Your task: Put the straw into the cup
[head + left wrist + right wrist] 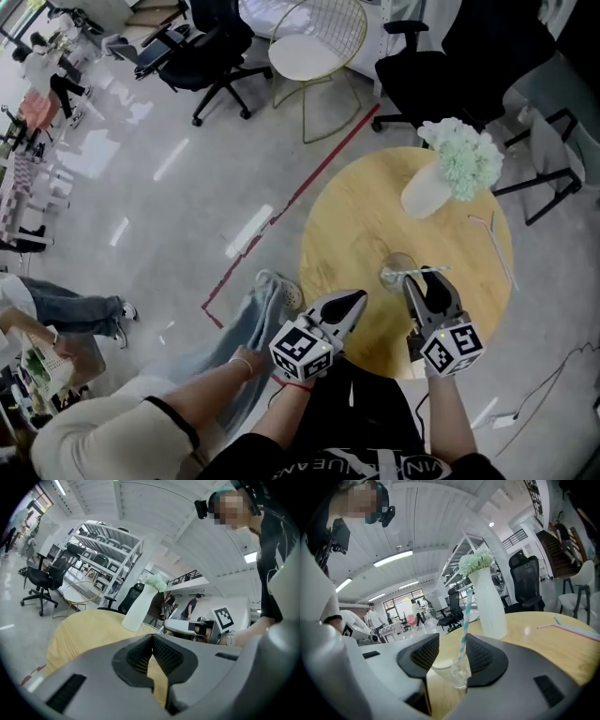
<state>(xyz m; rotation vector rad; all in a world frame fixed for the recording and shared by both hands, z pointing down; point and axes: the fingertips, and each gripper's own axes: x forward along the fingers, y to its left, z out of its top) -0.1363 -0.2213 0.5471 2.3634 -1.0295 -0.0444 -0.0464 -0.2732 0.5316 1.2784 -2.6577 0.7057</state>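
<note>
Here, the striped straw (463, 629) stands upright in the clear cup (451, 673) on the round wooden worktop (345, 223), near its front edge. The right gripper (452, 645) has its fingers released, spread to either side of the cup and straw without pressing on them. The left gripper (152, 638) hovers just beside it over the worktop's edge, fingers clenched together on nothing. A white vase (427, 193) of pale flowers stands farther back, and two spare straws (497, 240) lie near it.
</note>
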